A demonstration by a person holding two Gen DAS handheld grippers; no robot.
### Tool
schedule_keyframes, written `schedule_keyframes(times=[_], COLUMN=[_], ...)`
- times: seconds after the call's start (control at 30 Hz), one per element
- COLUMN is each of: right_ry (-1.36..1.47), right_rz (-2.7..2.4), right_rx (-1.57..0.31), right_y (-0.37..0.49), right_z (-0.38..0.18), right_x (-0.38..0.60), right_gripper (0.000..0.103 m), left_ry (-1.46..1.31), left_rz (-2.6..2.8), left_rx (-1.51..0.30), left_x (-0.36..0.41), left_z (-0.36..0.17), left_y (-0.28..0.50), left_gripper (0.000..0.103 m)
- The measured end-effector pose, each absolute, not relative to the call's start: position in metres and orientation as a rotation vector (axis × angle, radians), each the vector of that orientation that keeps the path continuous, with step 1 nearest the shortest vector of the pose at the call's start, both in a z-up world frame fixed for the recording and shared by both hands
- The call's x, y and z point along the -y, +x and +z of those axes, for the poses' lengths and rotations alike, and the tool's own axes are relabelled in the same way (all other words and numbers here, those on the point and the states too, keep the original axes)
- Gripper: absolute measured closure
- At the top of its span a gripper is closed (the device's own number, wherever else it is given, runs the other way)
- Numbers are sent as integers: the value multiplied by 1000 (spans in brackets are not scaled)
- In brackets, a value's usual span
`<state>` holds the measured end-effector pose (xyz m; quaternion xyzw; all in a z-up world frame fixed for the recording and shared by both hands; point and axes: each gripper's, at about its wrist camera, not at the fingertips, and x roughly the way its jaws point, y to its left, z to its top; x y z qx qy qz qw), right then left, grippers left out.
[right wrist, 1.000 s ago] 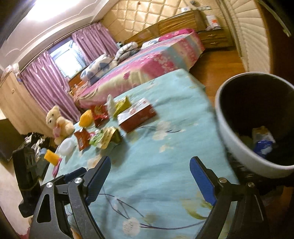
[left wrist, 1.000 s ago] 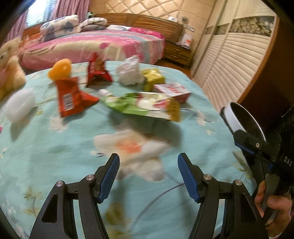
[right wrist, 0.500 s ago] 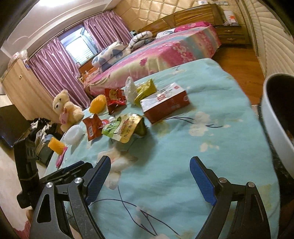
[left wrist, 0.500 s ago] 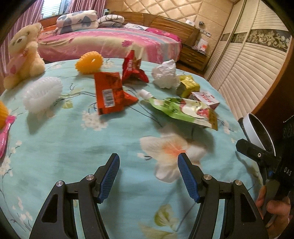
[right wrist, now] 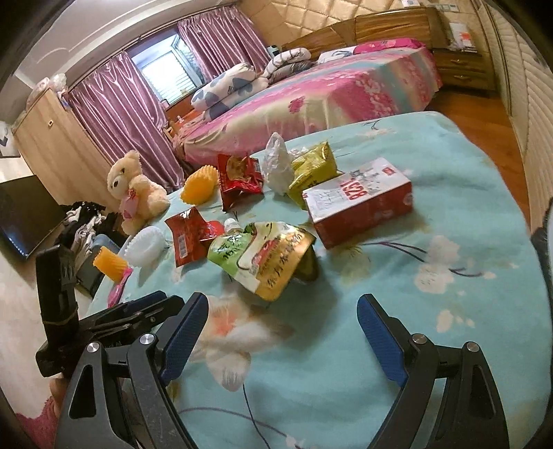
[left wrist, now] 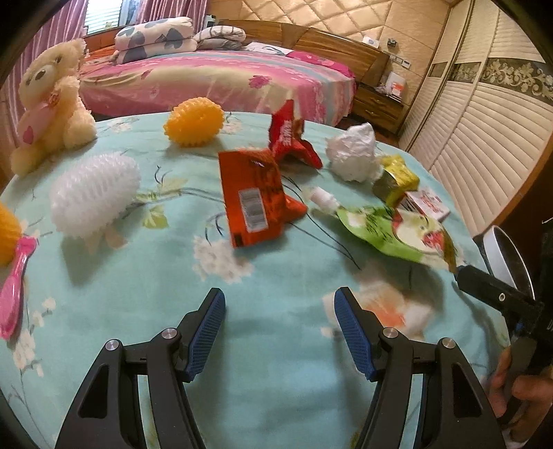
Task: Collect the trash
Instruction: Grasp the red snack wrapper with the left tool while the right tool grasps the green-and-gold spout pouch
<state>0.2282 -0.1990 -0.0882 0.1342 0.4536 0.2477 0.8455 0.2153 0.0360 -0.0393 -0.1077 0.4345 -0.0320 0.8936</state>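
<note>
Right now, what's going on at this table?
A person is clearing trash off a cloth-covered table with handheld tongs in each hand. Both the left tongs and right tongs are open and empty, hovering short of the litter. Nearest is the green drink pouch, beside the orange wrapper and red-and-white carton. The bin's rim shows at the table's right edge.

You face a bedroom: a bed [right wrist: 331,93] in pink floral sheets under a quilted tan wall [left wrist: 331,17], purple curtains [right wrist: 114,114] framing a bright window [right wrist: 169,76], louvred wardrobe doors [left wrist: 484,127], wooden floor [right wrist: 484,114].
</note>
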Motion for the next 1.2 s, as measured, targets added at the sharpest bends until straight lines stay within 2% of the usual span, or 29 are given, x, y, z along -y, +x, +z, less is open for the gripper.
schedule_keyframes(times=[0.47,0.6,0.63,0.67,0.7,0.73,0.77,0.83,0.93,1.2], right_ry=[295,276,265,258,250,246,242,228,222,235], right_rz=[539,546,544,543,543,544,541,530,531,532], right_rx=[-997,-999,-997,-996,-995,-998,-1002,-1003,-995,-974], right_y=[262,263,263,262,262,262,261,261,257,236], right_z=[-100,-102,-102,-102,-101,-102,-103,-103,-101,-95], right_x=[183,177,176,175,174,173,173,172,170,179], right_gripper=[14,14,15,17,23,32,36,52,54,56], left_ry=[-240,-212,-203,-196,-185,-177,-176,-173,-165,-191], left_rz=[-47,-46,-51,-54,-60,-67,-71,-82,-92,-130], left_rx=[-888,-885,-882,-882,-886,-891,-888,-879,-877,-866], left_x=[-58,-52,-50,-48,-46,-44,-44,-43,-41,-33], left_z=[-48,-54,-55,-55,-56,-57,-57,-56,-55,-46], left_y=[273,281,282,282,282,283,283,281,274,240], left_gripper=[38,40,45,50,59,63,63,74,79,80])
